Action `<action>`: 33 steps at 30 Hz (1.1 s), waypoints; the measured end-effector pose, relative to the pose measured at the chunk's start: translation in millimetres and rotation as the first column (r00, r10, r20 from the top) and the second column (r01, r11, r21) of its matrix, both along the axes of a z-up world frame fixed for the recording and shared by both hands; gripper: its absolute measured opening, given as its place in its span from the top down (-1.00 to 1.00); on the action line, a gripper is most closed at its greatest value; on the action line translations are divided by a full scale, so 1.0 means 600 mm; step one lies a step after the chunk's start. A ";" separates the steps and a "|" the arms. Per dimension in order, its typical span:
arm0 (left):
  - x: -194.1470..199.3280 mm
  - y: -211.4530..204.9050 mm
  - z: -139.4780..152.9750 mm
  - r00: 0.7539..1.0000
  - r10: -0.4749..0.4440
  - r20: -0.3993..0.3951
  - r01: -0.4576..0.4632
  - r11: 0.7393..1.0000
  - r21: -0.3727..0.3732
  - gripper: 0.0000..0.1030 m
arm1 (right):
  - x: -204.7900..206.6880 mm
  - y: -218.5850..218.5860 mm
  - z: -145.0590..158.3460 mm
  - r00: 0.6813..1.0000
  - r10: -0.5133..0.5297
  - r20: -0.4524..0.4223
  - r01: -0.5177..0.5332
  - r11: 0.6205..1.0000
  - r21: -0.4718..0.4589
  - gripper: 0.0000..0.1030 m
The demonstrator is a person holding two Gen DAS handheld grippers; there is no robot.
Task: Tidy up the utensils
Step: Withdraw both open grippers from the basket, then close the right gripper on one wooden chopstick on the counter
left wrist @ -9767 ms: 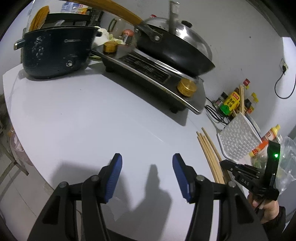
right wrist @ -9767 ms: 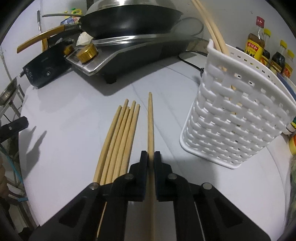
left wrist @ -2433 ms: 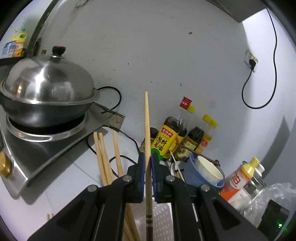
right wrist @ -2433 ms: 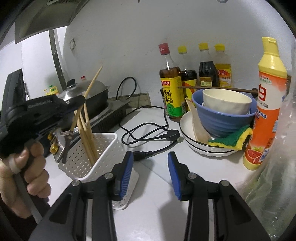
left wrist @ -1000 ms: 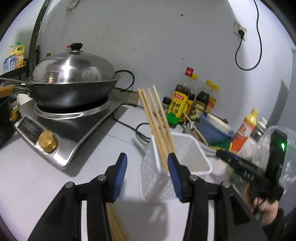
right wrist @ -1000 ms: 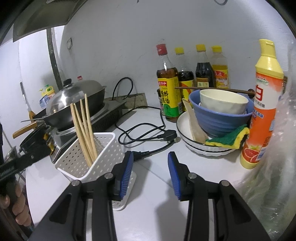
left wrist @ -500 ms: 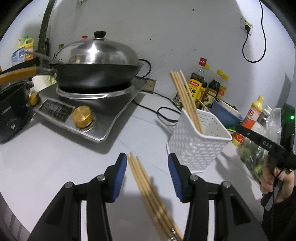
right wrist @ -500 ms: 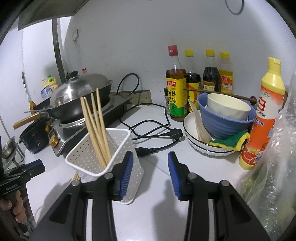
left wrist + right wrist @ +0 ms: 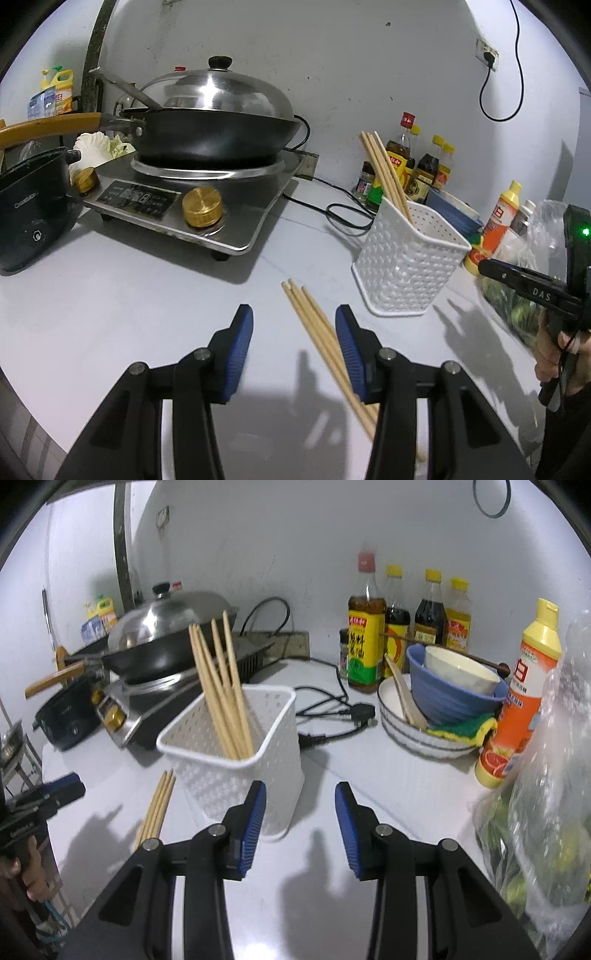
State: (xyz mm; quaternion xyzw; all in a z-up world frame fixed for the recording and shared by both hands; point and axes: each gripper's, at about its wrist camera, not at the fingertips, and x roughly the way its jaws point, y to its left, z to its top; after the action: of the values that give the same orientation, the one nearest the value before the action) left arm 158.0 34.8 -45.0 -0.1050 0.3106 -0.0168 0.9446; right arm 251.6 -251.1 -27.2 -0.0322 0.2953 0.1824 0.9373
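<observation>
Wooden loose chopsticks [image 9: 325, 341] lie bundled on the white counter [image 9: 110, 314], low and centre in the left wrist view, running between the parted blue pads of the left gripper [image 9: 294, 349], which grasps nothing. Right of centre stands the white perforated basket [image 9: 404, 269], already holding several upright chopsticks [image 9: 386, 173]. In the right wrist view the right gripper [image 9: 300, 829] is likewise parted and empty, its left pad just in front of the basket. Step in hand, by judgement: collecting the next chopstick from the counter bundle. The next move calls for lowering the left jaws over one stick, closing on it alone, then lifting it tip-down into the basket.
</observation>
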 end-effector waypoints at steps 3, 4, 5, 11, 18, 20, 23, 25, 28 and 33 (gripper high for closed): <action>-0.010 0.014 -0.011 1.000 -0.002 -0.007 0.002 1.000 0.004 0.11 | -0.011 0.012 -0.009 1.000 0.000 -0.021 0.000 1.000 -0.021 0.29; -0.014 0.020 -0.014 1.000 0.002 -0.011 -0.002 1.000 -0.002 0.11 | -0.013 0.018 -0.012 1.000 0.001 -0.029 -0.001 1.000 -0.024 0.29; -0.018 0.027 -0.019 1.000 0.008 -0.017 -0.009 1.000 -0.011 0.11 | -0.016 0.022 -0.015 0.999 0.002 -0.035 -0.003 1.000 -0.023 0.29; -0.047 0.076 -0.042 0.996 0.072 -0.045 -0.075 0.995 -0.062 0.11 | -0.035 0.090 -0.036 0.996 0.050 -0.072 -0.050 0.999 0.011 0.29; -0.087 0.130 -0.049 0.988 0.150 -0.049 -0.154 0.983 -0.100 0.11 | -0.039 0.173 -0.074 0.983 0.125 -0.136 -0.131 0.991 -0.038 0.29; -0.091 0.142 -0.053 0.986 0.160 -0.056 -0.165 0.980 -0.108 0.11 | -0.039 0.192 -0.085 0.978 0.137 -0.155 -0.147 0.988 -0.052 0.29; -0.095 0.155 -0.063 0.983 0.171 -0.073 -0.179 0.976 -0.123 0.11 | -0.040 0.218 -0.100 0.971 0.156 -0.179 -0.171 0.982 -0.074 0.29; -0.096 0.161 -0.068 0.982 0.174 -0.079 -0.183 0.975 -0.130 0.11 | -0.042 0.236 -0.109 0.968 0.167 -0.188 -0.187 0.978 -0.093 0.29; -0.098 0.167 -0.070 0.981 0.178 -0.080 -0.187 0.973 -0.137 0.11 | -0.042 0.255 -0.120 0.965 0.173 -0.197 -0.198 0.973 -0.119 0.29; -0.101 0.180 -0.074 0.979 0.186 -0.082 -0.196 0.970 -0.144 0.11 | -0.032 0.272 -0.139 0.966 0.141 -0.218 -0.177 0.971 -0.158 0.29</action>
State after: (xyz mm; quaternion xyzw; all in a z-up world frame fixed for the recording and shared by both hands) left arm 97.3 142.9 -89.4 -0.2062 0.3286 0.0543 0.9201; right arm 232.7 -88.1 -110.5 -0.1198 0.4017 0.2328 0.8776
